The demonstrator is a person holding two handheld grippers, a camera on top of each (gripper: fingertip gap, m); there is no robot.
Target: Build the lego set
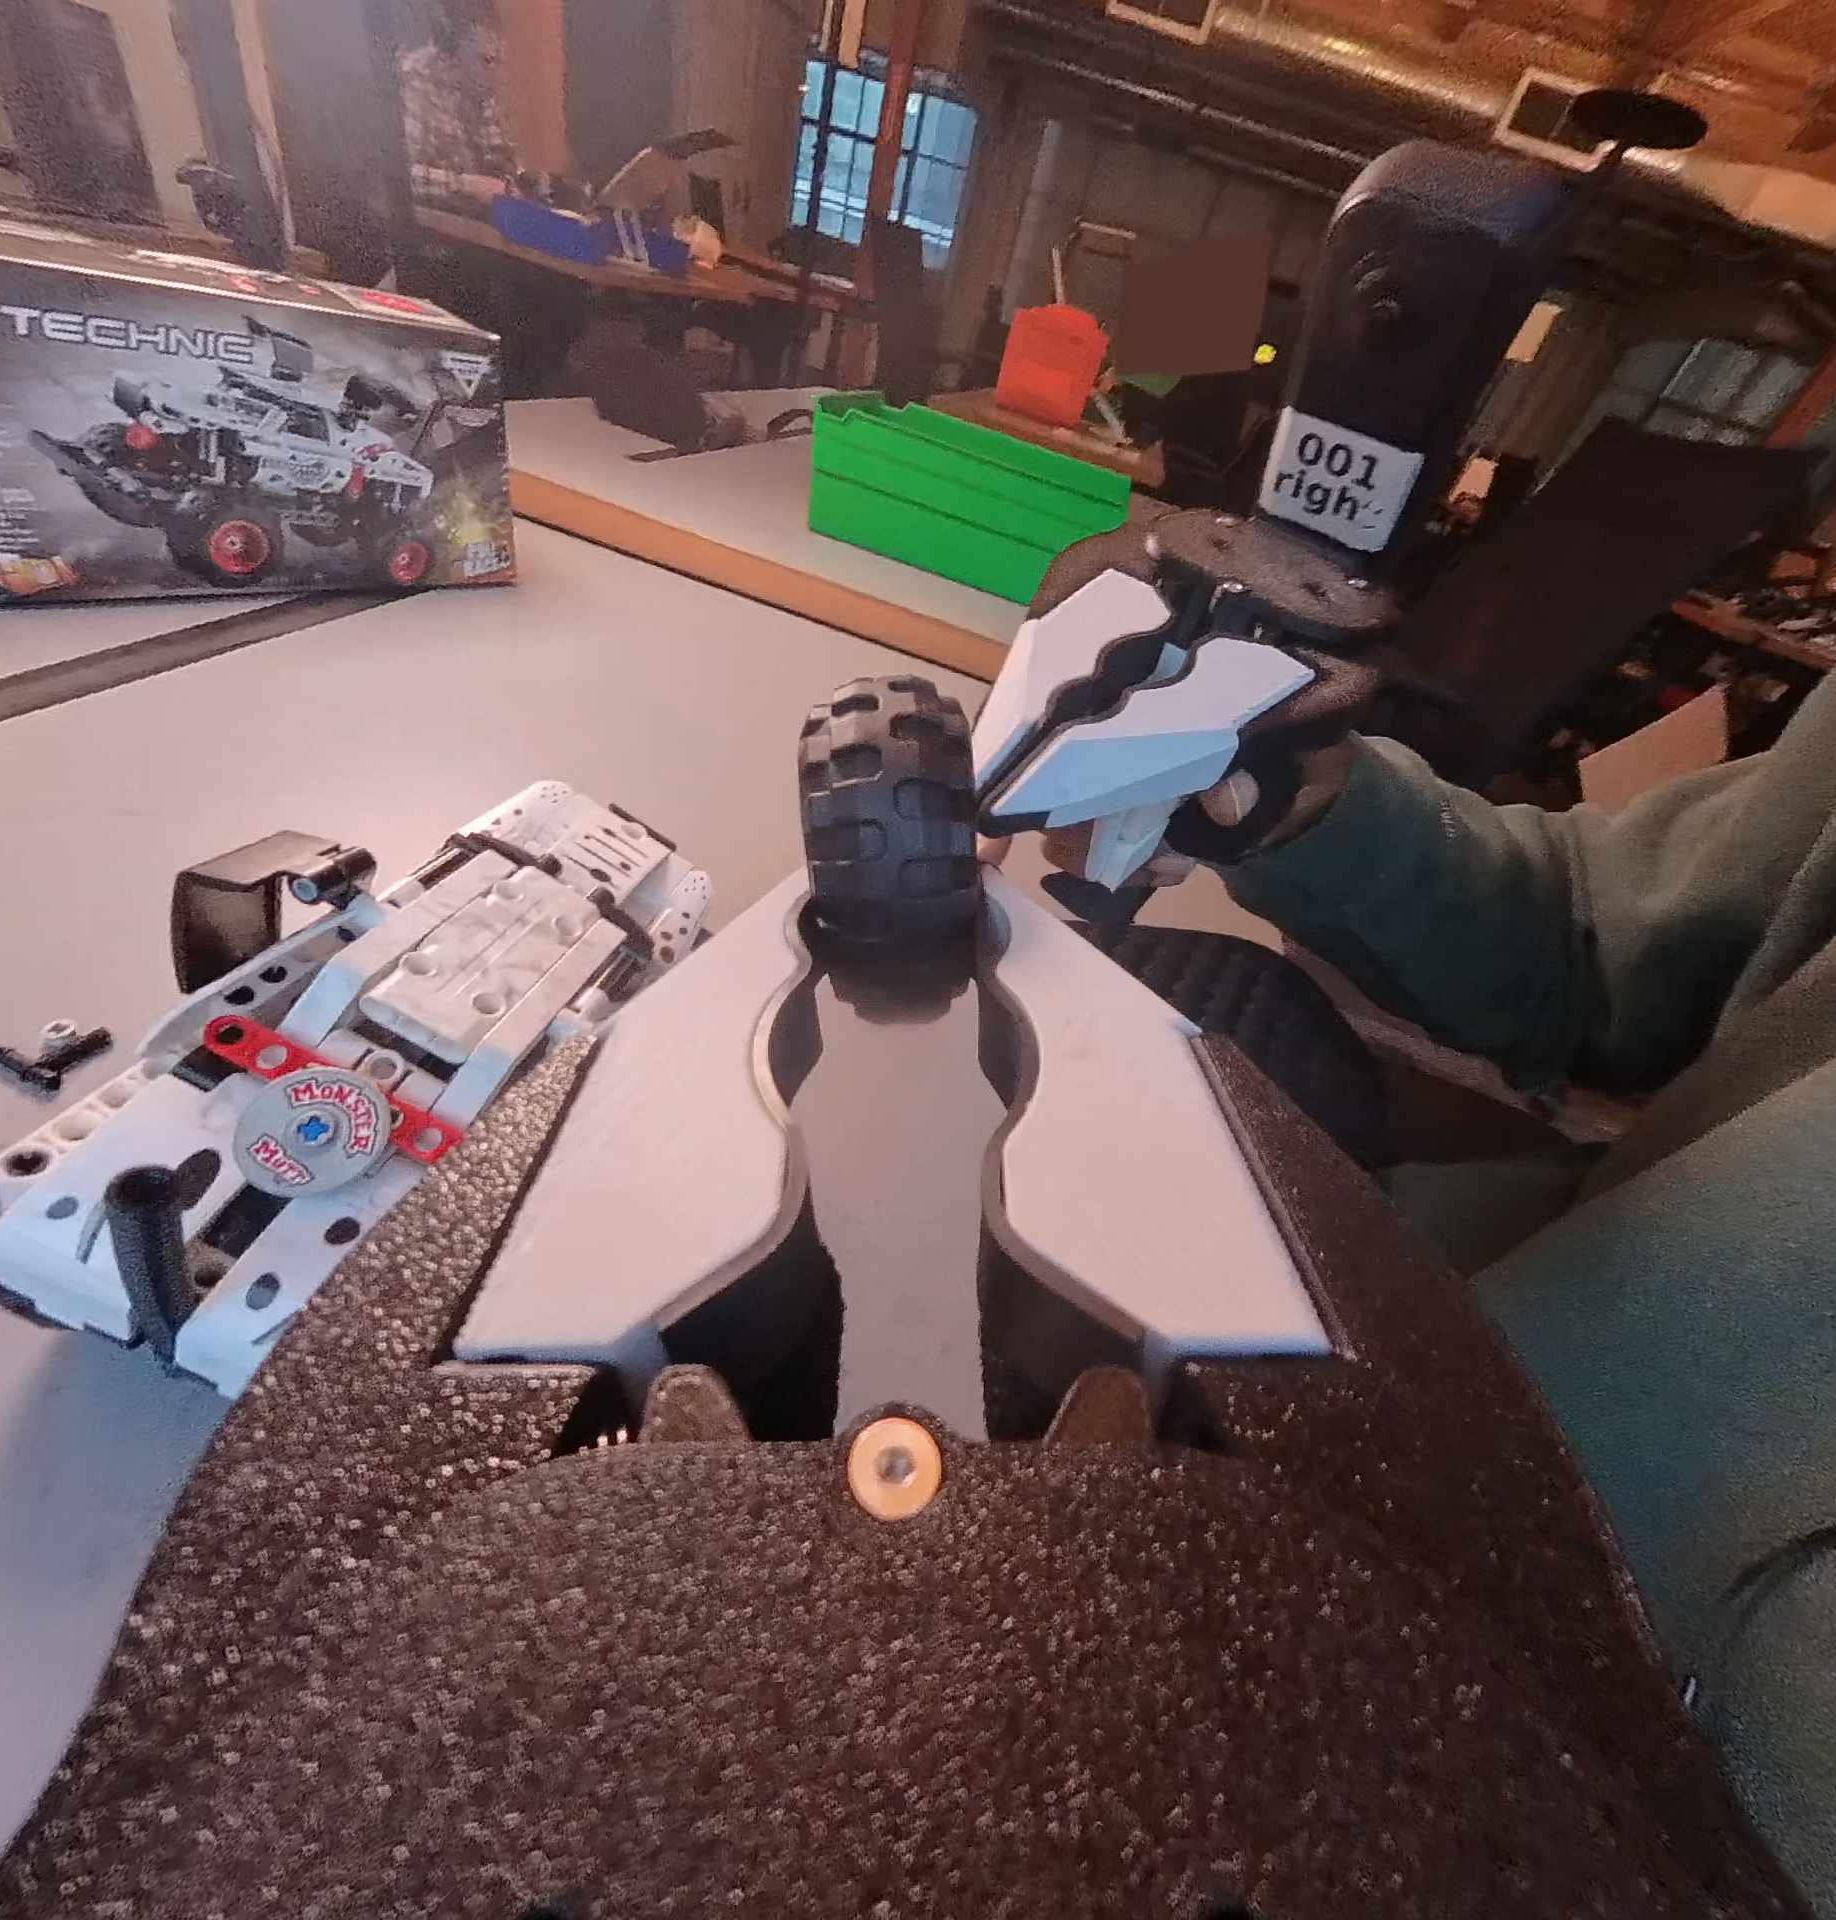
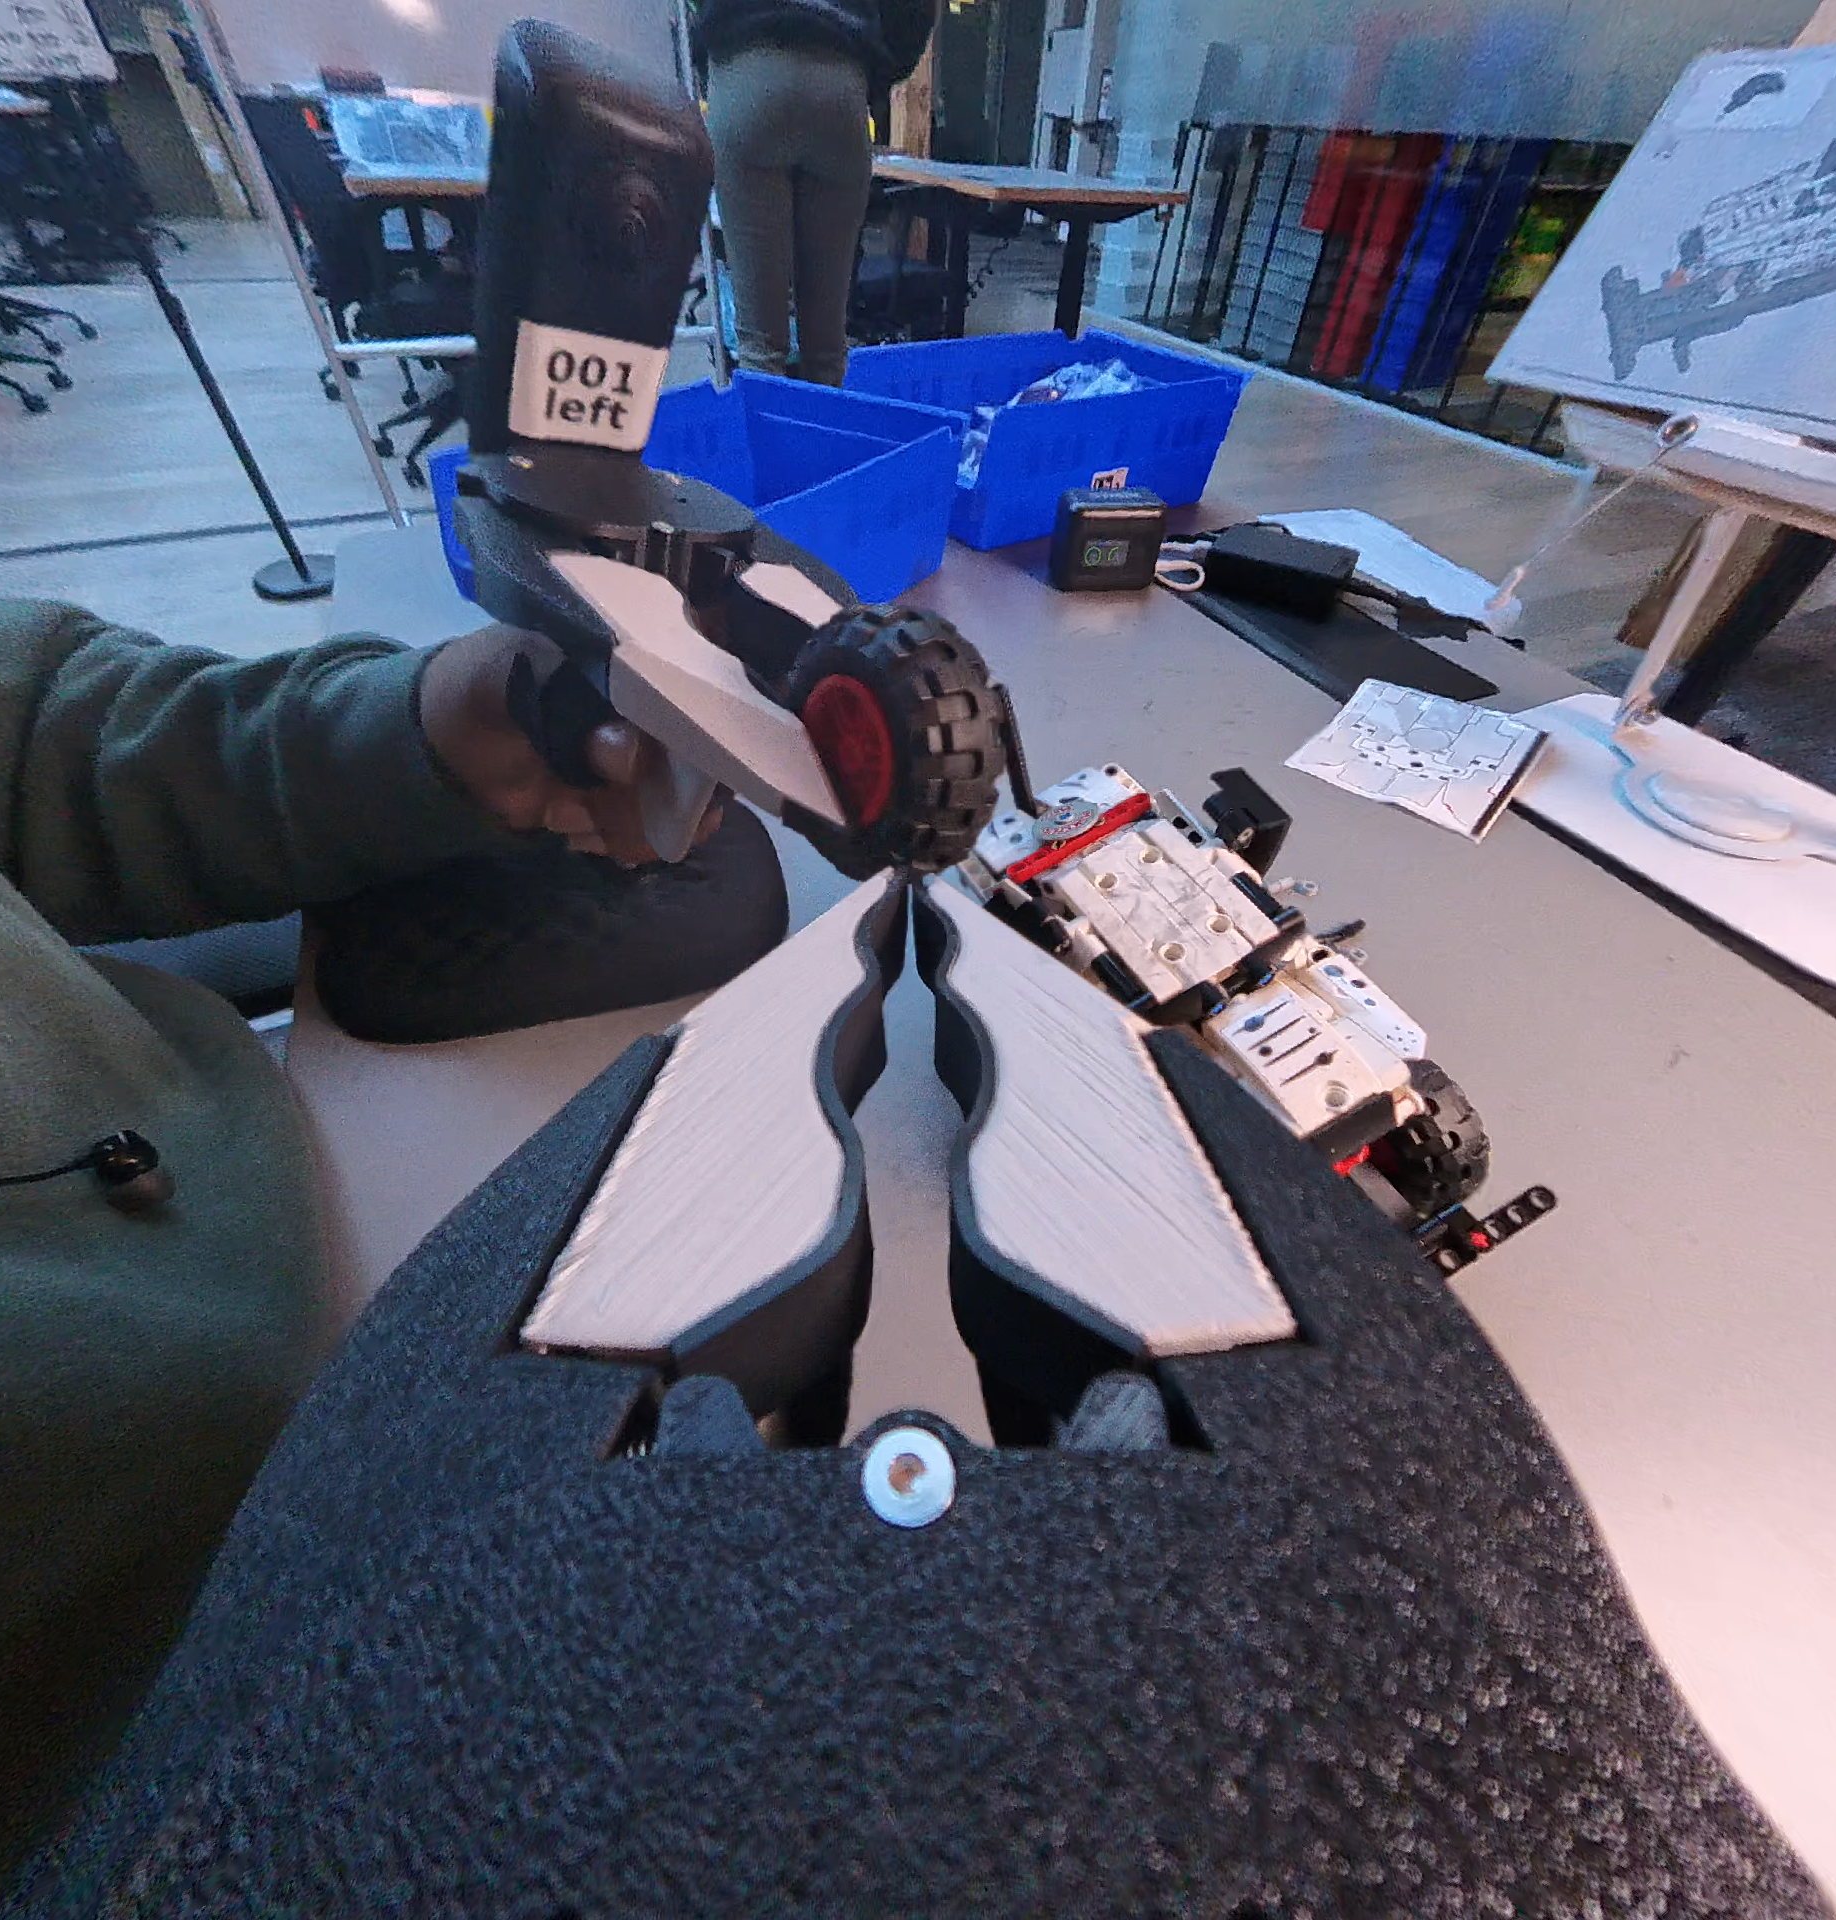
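My left gripper (image 1: 893, 925) is shut on a black knobbly wheel (image 1: 888, 821) and holds it above the table. In the right wrist view the wheel (image 2: 924, 727) shows a red hub, clamped in the left gripper (image 2: 872, 758). My right gripper (image 2: 909, 883) is shut, its tips right under the wheel. In the left wrist view the right gripper (image 1: 987, 821) touches the tyre's right side. I cannot see anything between its tips. The white lego truck body (image 1: 374, 1029) lies on the grey table (image 1: 478, 707). In the right wrist view the truck (image 2: 1184, 935) has one wheel (image 2: 1444, 1143) fitted.
The lego box (image 1: 228, 436) stands at the back left and a green bin (image 1: 955, 499) behind the wheel. Loose black parts (image 1: 20, 1055) lie left of the truck. Blue bins (image 2: 893, 468), a sticker sheet (image 2: 1413, 748) and a booklet on a stand (image 2: 1724, 260) are beyond. Both grippers' tips are close together, under 4 cm apart.
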